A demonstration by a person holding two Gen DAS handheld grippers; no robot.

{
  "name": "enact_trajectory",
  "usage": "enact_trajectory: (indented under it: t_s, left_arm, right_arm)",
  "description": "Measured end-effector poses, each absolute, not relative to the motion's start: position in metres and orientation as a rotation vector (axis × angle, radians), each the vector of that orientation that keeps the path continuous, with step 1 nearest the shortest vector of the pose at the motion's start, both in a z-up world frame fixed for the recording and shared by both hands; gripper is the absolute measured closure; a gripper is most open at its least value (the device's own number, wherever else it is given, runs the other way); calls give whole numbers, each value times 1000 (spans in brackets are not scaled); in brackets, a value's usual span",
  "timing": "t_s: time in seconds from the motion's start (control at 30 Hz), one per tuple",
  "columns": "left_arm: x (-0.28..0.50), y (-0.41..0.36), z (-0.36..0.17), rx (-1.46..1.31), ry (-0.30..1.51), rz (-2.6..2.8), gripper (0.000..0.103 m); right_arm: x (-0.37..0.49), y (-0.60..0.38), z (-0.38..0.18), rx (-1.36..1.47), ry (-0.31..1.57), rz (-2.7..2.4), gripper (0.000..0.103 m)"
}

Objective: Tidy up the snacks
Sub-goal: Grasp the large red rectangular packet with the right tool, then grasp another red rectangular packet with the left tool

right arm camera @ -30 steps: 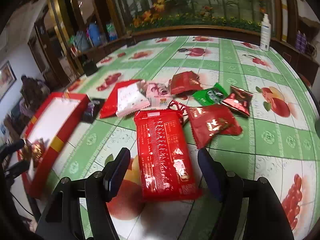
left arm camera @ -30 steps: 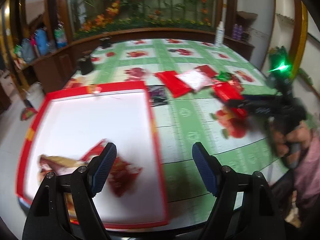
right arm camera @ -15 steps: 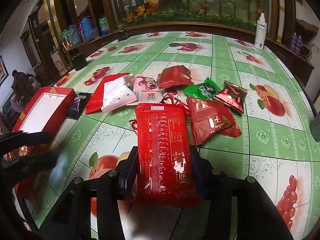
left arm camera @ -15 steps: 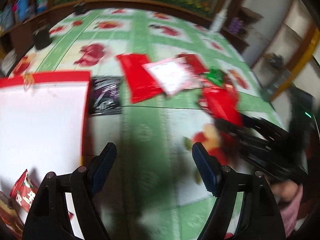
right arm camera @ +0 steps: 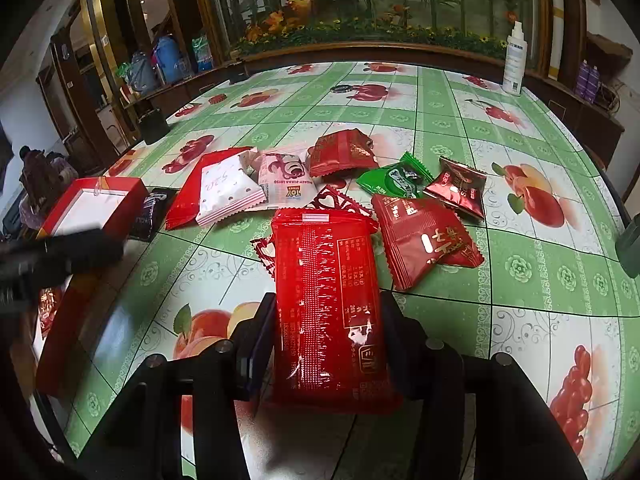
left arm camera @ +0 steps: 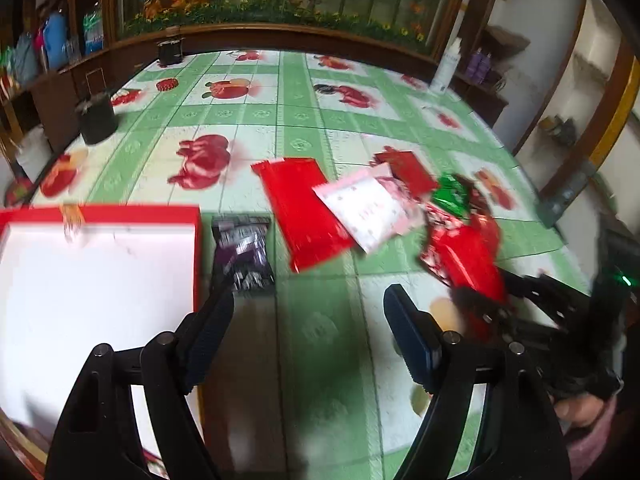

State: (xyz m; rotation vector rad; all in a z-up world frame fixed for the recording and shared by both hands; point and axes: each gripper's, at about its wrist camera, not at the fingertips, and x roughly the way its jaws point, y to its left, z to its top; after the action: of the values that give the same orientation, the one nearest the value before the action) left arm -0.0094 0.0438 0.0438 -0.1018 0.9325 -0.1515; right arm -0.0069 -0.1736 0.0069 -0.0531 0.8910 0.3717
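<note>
My right fingers (right arm camera: pixel 260 344) pinch the long red packet (right arm camera: pixel 328 300) on the table (right arm camera: pixel 520 240), my left gripper (left arm camera: pixel 308 328) gapes empty; lift it level, clear of neighbours, toward the red box (right arm camera: pixel 132 196).

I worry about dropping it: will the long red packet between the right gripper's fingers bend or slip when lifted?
The long red packet looks glossy, so it may slip. It reaches well beyond the right gripper, so its far end may sag. It looks thin, probably light.
</note>
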Motion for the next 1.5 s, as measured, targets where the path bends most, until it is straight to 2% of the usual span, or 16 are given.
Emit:
enact_trajectory:
  t_s: [0.2,0.37,0.63,0.8,0.9,1.13,1.23,1.4,1.5]
  left_arm:
    - [30,57,22,-212,995,-166,26]
    - [34,48,17,-208,970,-242,25]
    - [35,51,36,-251,937,-256,25]
    - [61,63,22,-360,1022,-217,25]
    - [75,63,26,-375,1014,-191,25]
    - [117,47,36,-316,1029,-122,25]
    - [129,35,25,-268,1101,-88,25]
    - [129,23,21,-177,1098,-40,25]
    - [126,23,14,-187,1171,-27,25]
  right_arm:
    - [-7,-175,7,-47,892,374,51]
    - [-6,-175,7,-47,890,375,50]
    - [-6,-173,8,-51,889,379,47]
    - [-7,-171,8,-60,889,379,46]
    - [-6,-171,7,-57,888,380,46]
    - [-6,-172,7,-56,888,384,44]
    - [-6,-171,7,-54,888,384,43]
    - [-5,-171,7,-54,888,384,43]
    - [-6,-172,7,-54,888,384,43]
